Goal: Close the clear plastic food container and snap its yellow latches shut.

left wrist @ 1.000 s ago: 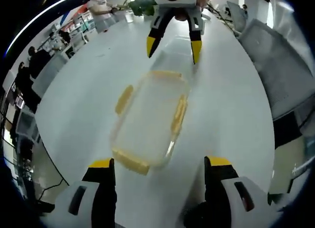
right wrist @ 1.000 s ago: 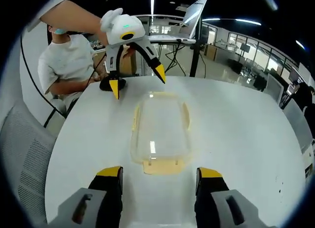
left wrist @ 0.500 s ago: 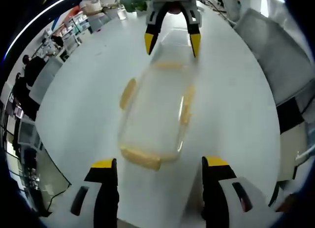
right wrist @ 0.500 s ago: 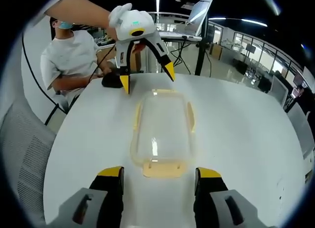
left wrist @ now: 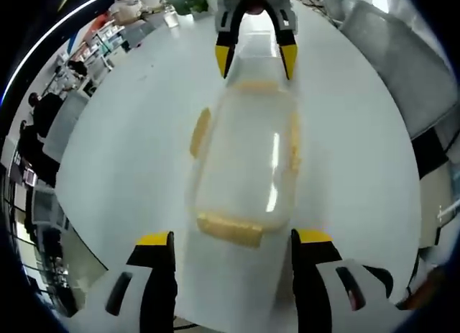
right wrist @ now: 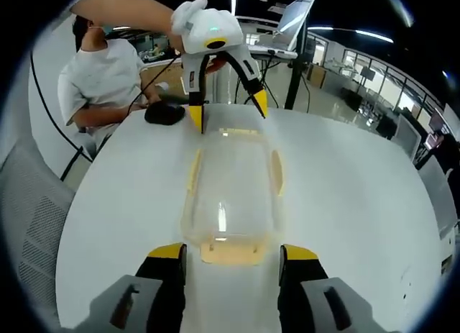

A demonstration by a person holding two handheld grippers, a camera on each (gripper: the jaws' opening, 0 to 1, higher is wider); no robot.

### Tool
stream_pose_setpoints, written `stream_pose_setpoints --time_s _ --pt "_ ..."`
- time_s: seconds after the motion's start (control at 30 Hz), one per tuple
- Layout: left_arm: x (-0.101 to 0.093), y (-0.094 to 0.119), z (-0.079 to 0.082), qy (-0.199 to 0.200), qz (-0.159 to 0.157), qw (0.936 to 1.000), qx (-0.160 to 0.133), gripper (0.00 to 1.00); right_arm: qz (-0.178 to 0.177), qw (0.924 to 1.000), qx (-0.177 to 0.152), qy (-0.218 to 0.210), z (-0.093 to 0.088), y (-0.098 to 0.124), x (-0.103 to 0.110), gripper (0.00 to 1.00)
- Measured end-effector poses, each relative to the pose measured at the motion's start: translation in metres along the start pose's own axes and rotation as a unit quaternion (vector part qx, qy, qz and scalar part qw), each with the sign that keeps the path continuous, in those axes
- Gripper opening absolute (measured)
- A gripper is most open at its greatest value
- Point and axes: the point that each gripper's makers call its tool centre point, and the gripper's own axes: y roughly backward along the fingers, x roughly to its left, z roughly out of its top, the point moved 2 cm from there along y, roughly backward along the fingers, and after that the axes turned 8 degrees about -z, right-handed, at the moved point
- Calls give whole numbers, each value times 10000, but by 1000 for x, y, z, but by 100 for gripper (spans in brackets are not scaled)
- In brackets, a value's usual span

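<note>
A clear plastic container [left wrist: 244, 160] [right wrist: 231, 193] lies lengthwise on the white round table [left wrist: 129, 131] between my two grippers. Yellow latches stick out from its rim: one at each end [left wrist: 230, 230] [right wrist: 231, 252] and one along each long side [left wrist: 200, 131] [left wrist: 293, 142]. My left gripper [left wrist: 231, 241] [right wrist: 228, 111] is open, its jaws straddling one end latch. My right gripper [right wrist: 232, 254] [left wrist: 256, 63] is open at the opposite end, jaws either side of that latch. Nothing is held.
A person in a white shirt [right wrist: 108, 81] sits at the table's far side, with a black object [right wrist: 164, 113] lying before them. Grey mesh chairs [right wrist: 36, 203] [left wrist: 402, 67] stand around the table. A laptop on a stand [right wrist: 287, 24] is behind.
Both grippers have come in closer to the container's ends, so each end latch now sits between a pair of open jaws. The container itself has stayed in place.
</note>
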Motion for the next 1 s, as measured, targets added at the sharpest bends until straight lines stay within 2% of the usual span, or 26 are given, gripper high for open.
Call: stream_pose_setpoints --time_s 0.6,1.0 --pt "12 -7 -6 -257 -119 9995 149 62 32 9998 175 -94 -7 -10 0 49" --pt "13 -10 -4 -380 -419 9983 133 58 53 9996 196 -176 -8 -15 -1 49"
